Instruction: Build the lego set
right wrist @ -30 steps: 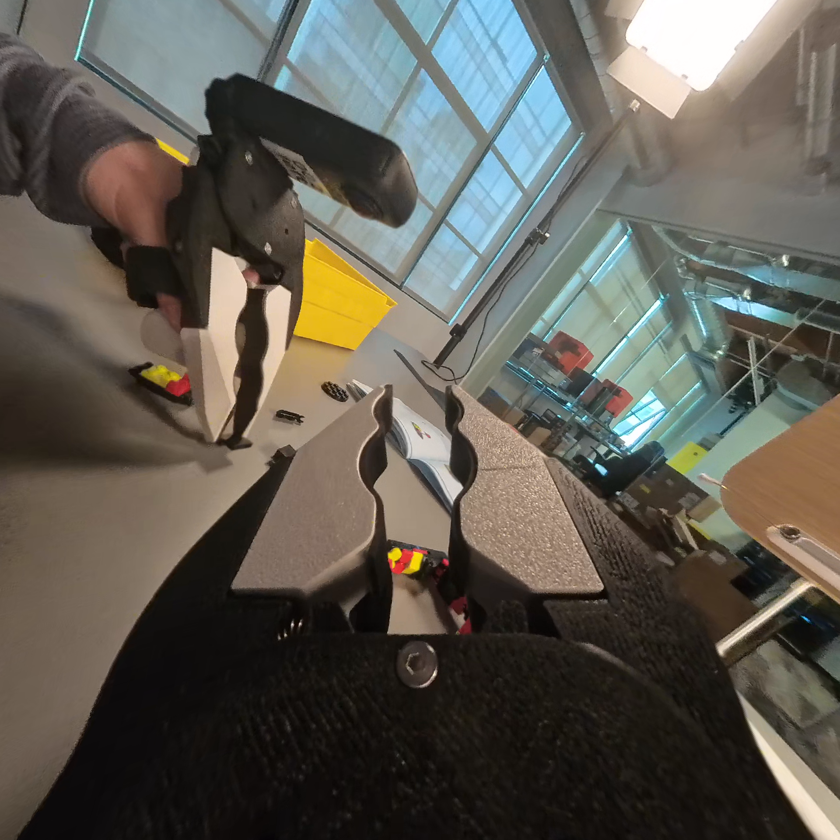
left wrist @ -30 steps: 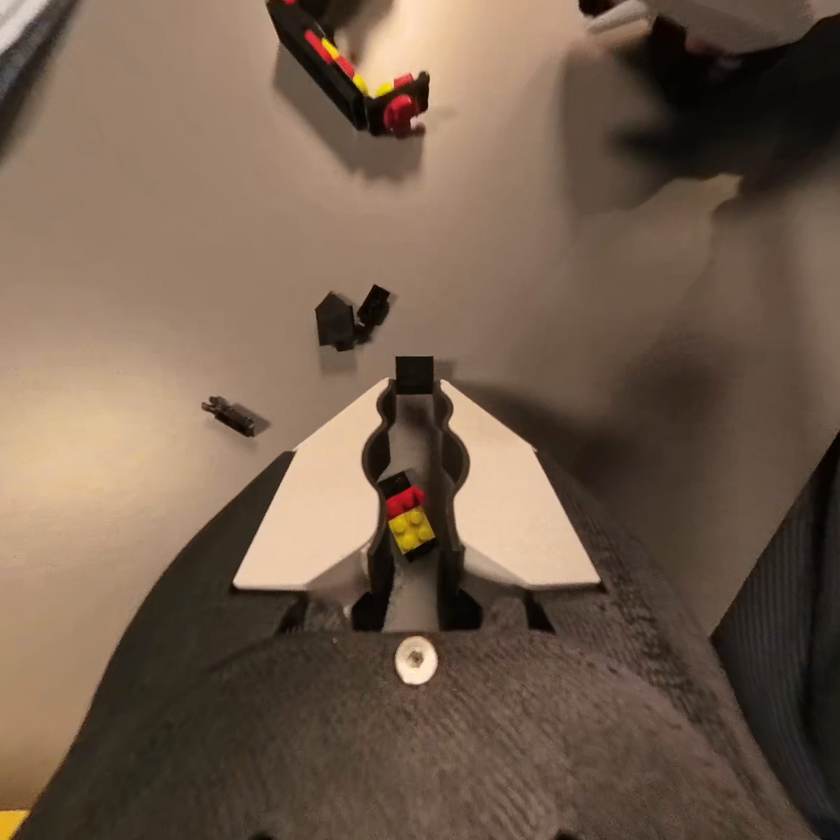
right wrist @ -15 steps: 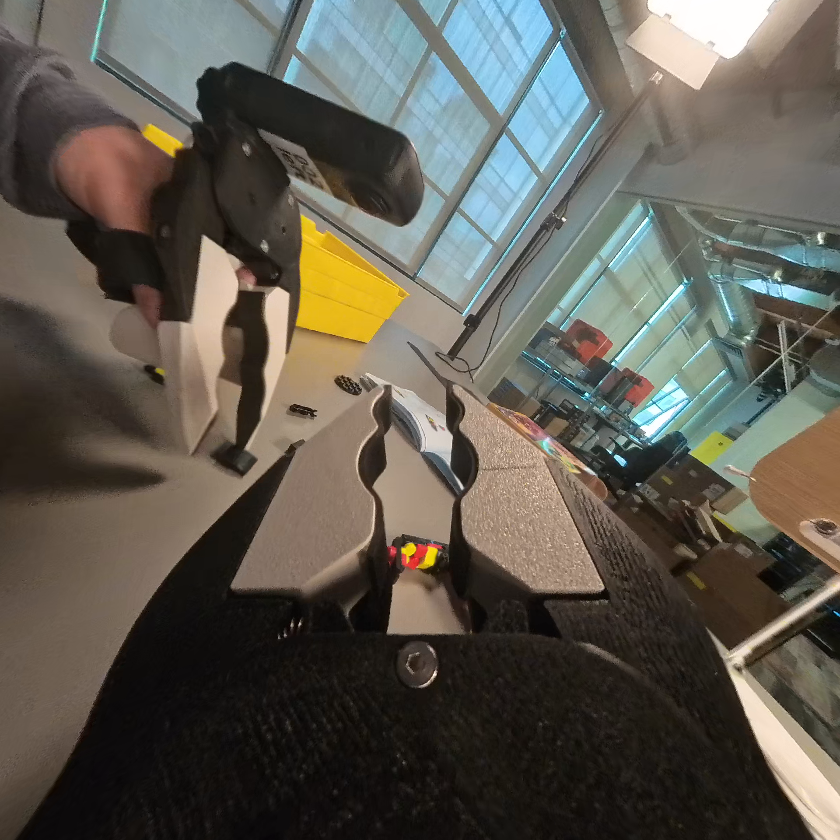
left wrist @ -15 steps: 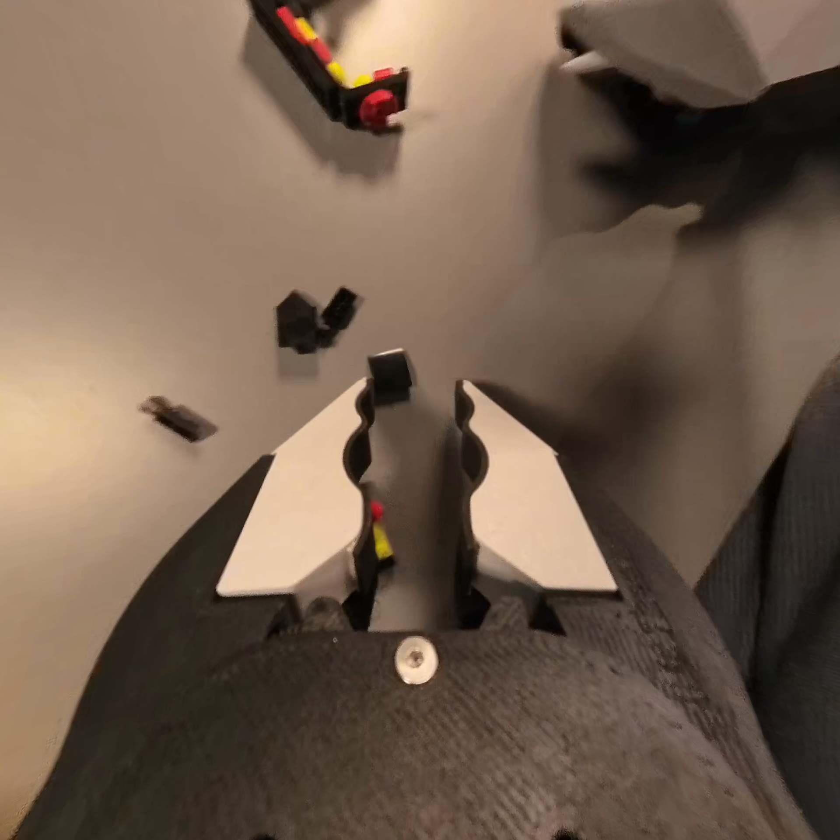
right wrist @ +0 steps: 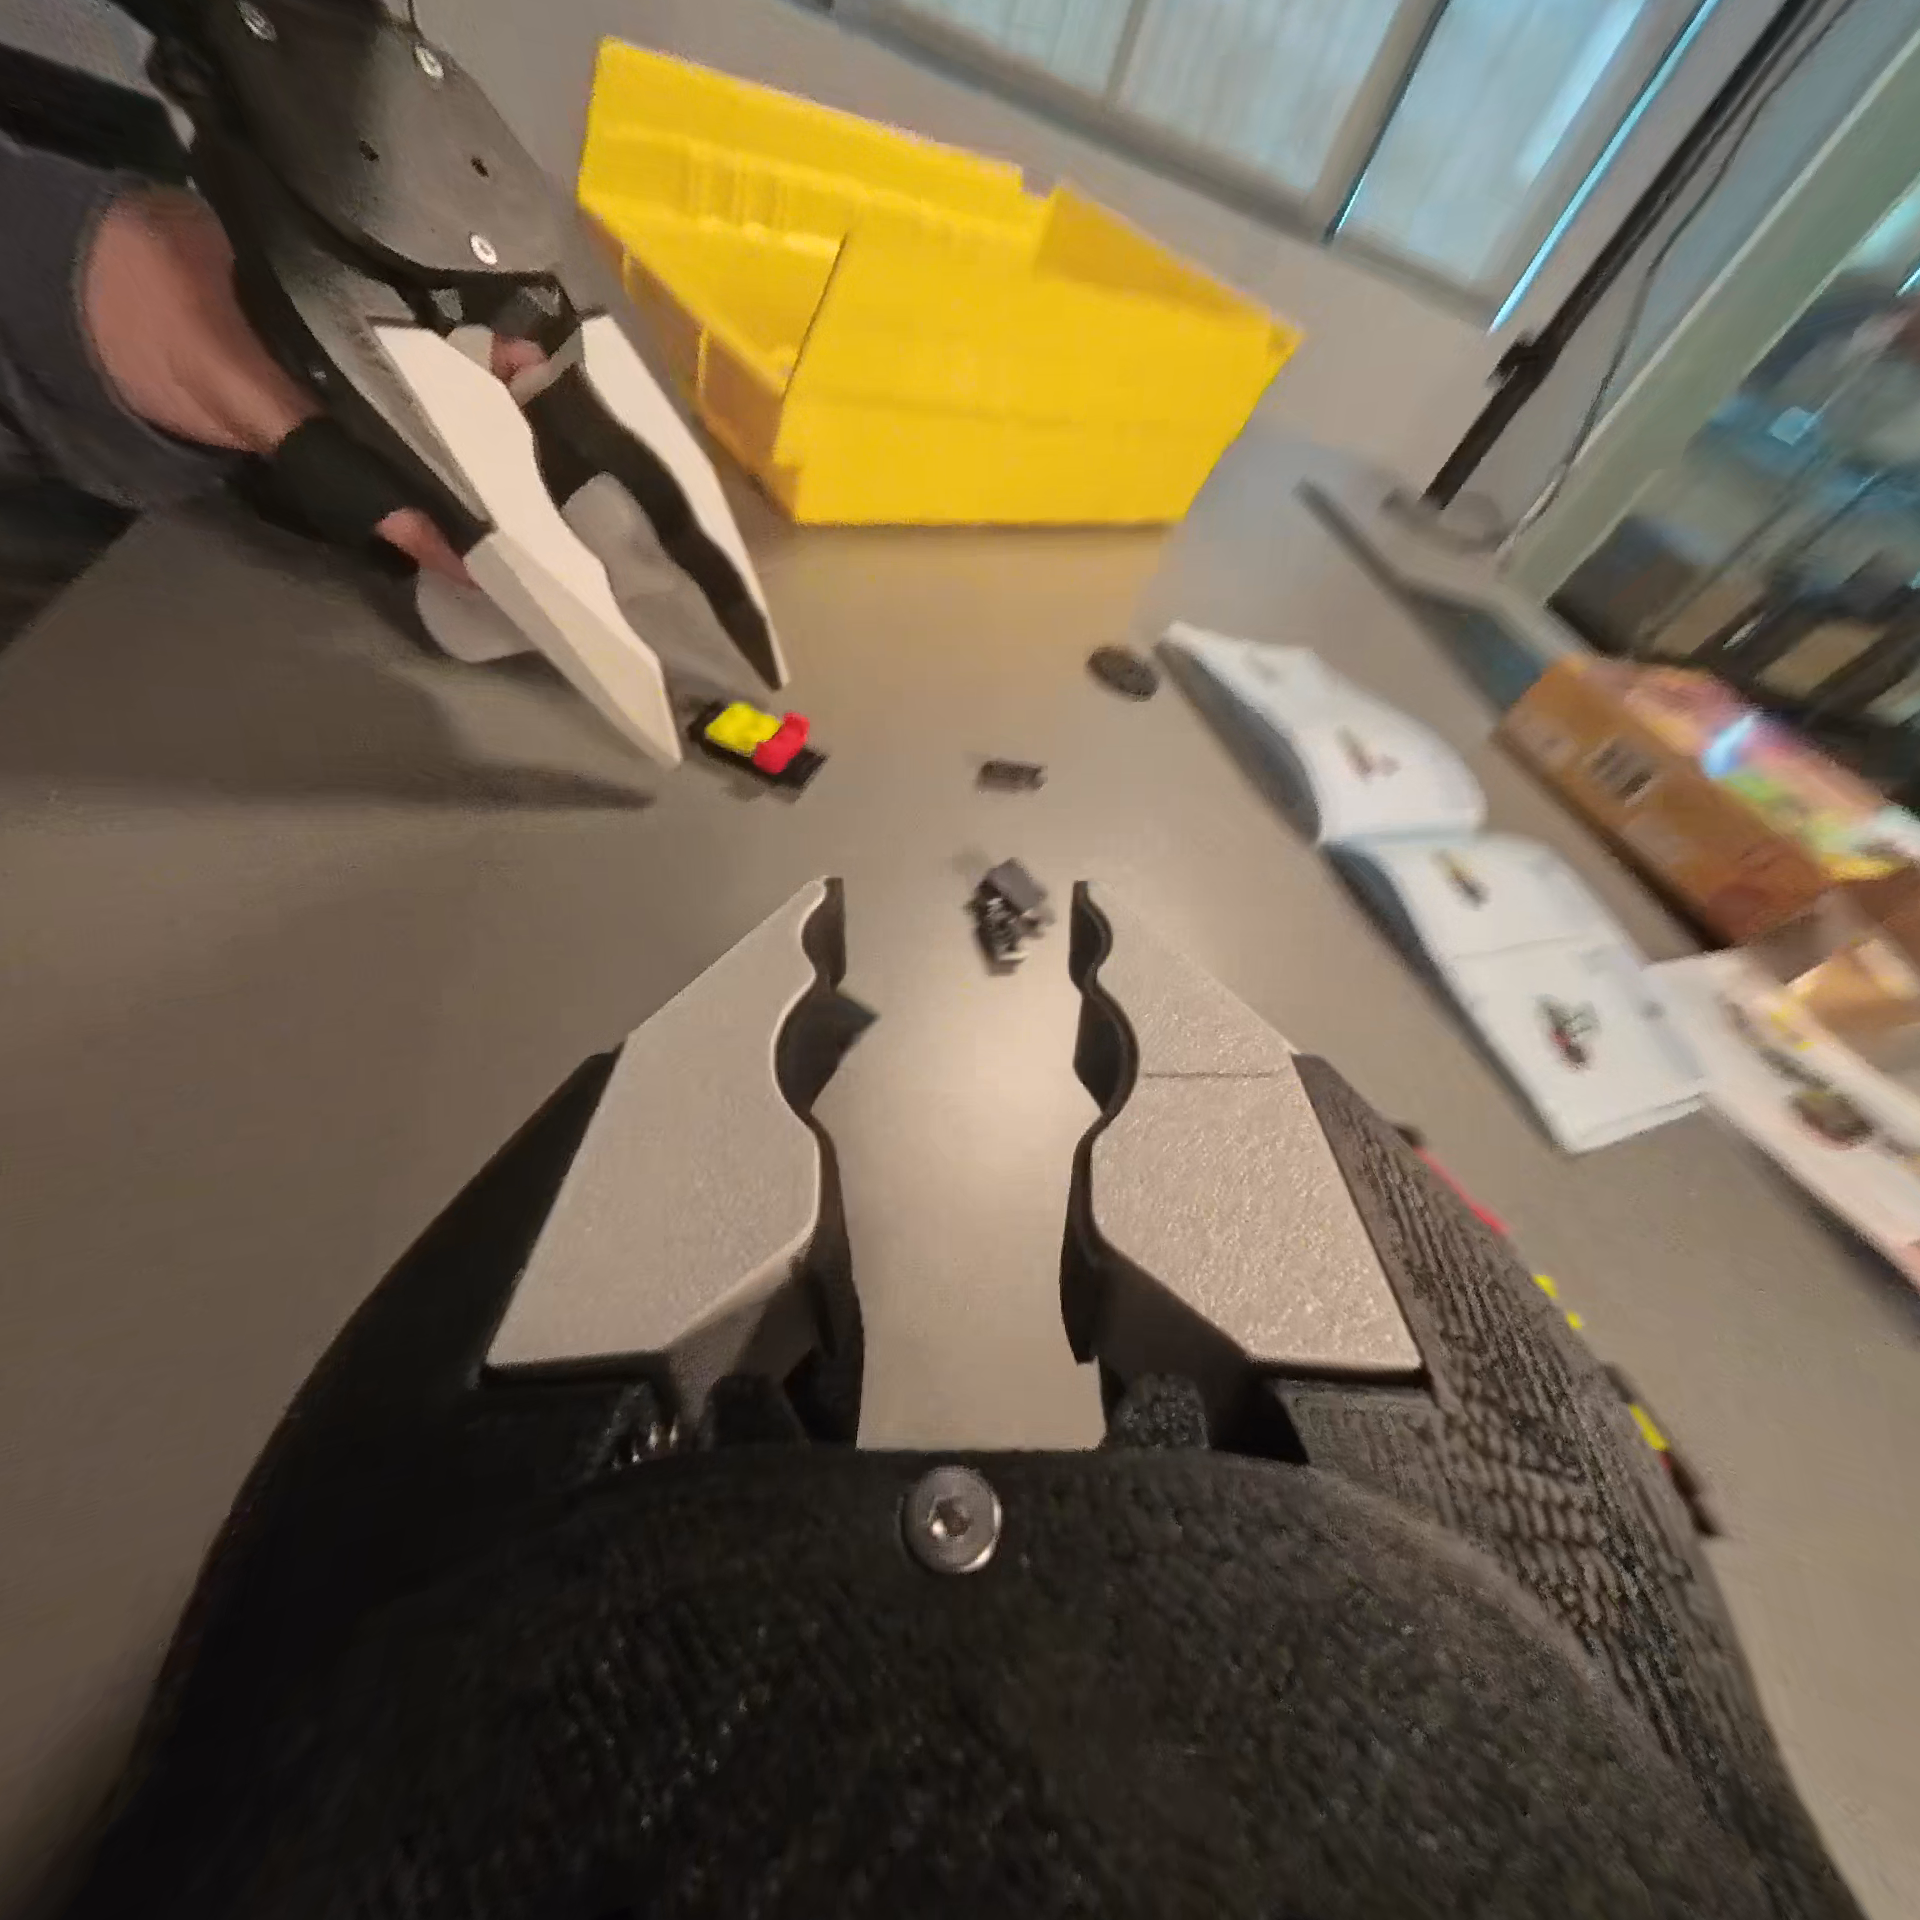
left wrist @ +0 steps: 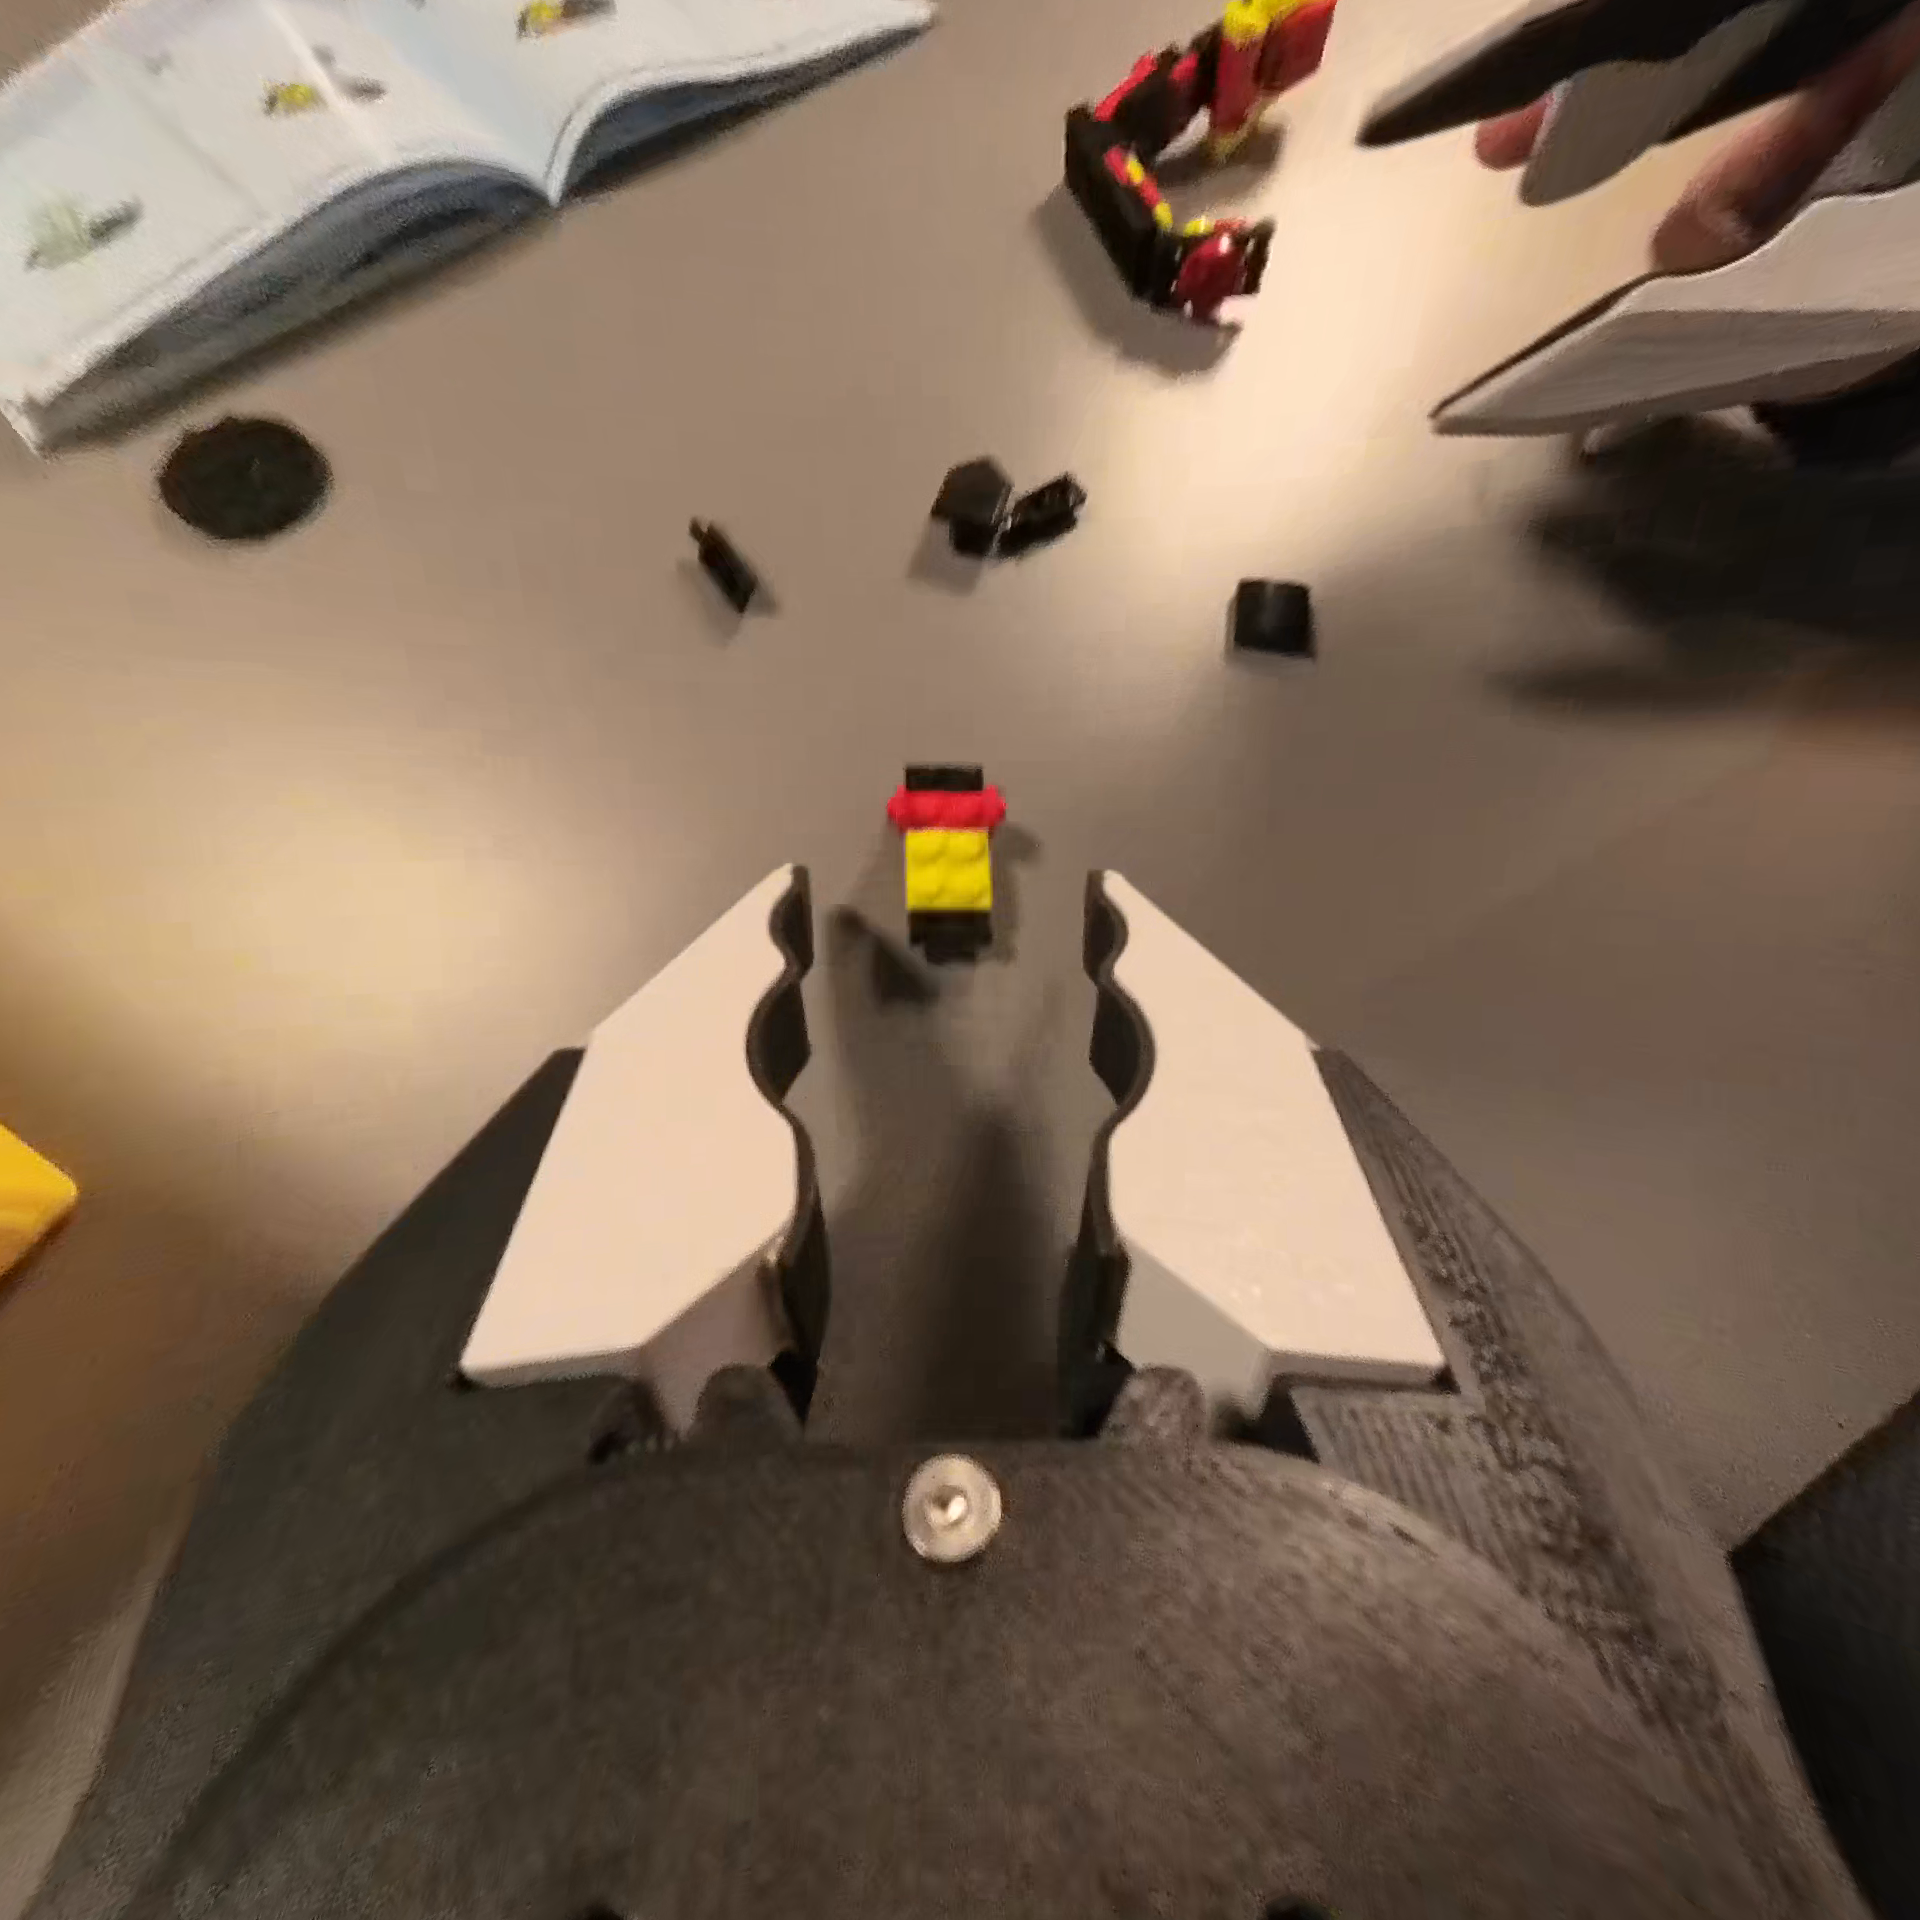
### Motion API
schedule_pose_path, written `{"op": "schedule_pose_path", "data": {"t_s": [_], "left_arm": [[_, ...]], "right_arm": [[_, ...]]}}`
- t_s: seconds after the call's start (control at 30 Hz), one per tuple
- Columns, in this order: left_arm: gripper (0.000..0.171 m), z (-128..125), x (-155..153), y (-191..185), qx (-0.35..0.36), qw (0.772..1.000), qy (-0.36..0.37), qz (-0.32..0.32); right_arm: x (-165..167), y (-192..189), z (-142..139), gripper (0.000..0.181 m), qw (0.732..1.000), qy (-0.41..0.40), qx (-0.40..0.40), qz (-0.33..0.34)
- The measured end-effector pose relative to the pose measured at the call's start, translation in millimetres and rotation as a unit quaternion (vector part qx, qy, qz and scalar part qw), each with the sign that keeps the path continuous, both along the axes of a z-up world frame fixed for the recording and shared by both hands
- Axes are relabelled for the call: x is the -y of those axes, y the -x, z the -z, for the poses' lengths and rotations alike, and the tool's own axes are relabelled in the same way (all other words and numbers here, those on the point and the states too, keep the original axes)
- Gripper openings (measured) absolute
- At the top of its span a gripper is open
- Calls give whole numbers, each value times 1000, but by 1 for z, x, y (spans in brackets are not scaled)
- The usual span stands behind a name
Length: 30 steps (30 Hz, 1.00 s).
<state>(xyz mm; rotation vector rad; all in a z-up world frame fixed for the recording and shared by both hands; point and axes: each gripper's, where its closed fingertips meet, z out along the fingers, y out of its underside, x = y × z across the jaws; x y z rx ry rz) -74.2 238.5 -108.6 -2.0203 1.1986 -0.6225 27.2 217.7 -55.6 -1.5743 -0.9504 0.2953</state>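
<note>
My left gripper [left wrist: 943, 891] is open and empty, low over the grey table. A small yellow, red and black lego assembly [left wrist: 945, 868] lies on the table just ahead of its tips. A small black block [left wrist: 1270, 615] lies free farther ahead to the right. My right gripper [right wrist: 954, 899] is open and empty, with two small black pieces [right wrist: 1008, 914] on the table between its tips. The right wrist view shows the left gripper [right wrist: 719, 712] over the small assembly [right wrist: 758, 738]. A larger black, red and yellow build [left wrist: 1164, 223] lies at the far right.
An open instruction booklet [left wrist: 312, 156] lies at the far left, a black disc [left wrist: 244, 478] beside it. A thin black piece [left wrist: 722, 561] and two black pieces [left wrist: 1003, 507] lie mid-table. A yellow bin [right wrist: 935, 343] and a cardboard box [right wrist: 1714, 800] stand at the back. It is some 5 cm from my right tips to the small black block [left wrist: 1270, 615].
My left gripper let go of the black block, opened wide and drew back behind the small assembly. My right gripper opened and tilted down toward the table.
</note>
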Motion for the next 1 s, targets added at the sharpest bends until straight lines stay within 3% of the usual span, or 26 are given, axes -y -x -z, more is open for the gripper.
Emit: {"op": "schedule_pose_path", "data": {"t_s": [0.13,0.27,0.4,0.67,0.8,0.93,1.0], "left_arm": [[50,5,-4,1,14,1000,25,7],[42,7,-6,-2,-10,1000,4,22],[16,9,-4,-5,-25,999,-8,38],[16,9,1,-7,-27,994,-9,106],[16,9,4,-11,-22,990,-6,137],[16,8,13,-17,-8,979,13,201],[16,7,21,-21,2,970,29,241]], "right_arm": [[11,8,23,42,993,114,3,24],[16,9,40,38,983,174,17,64],[14,7,51,33,974,197,39,101],[11,14,61,28,963,236,40,124],[8,16,61,15,962,234,43,133],[5,16,59,14,969,218,69,96],[6,27,47,14,978,198,56,33]]}}
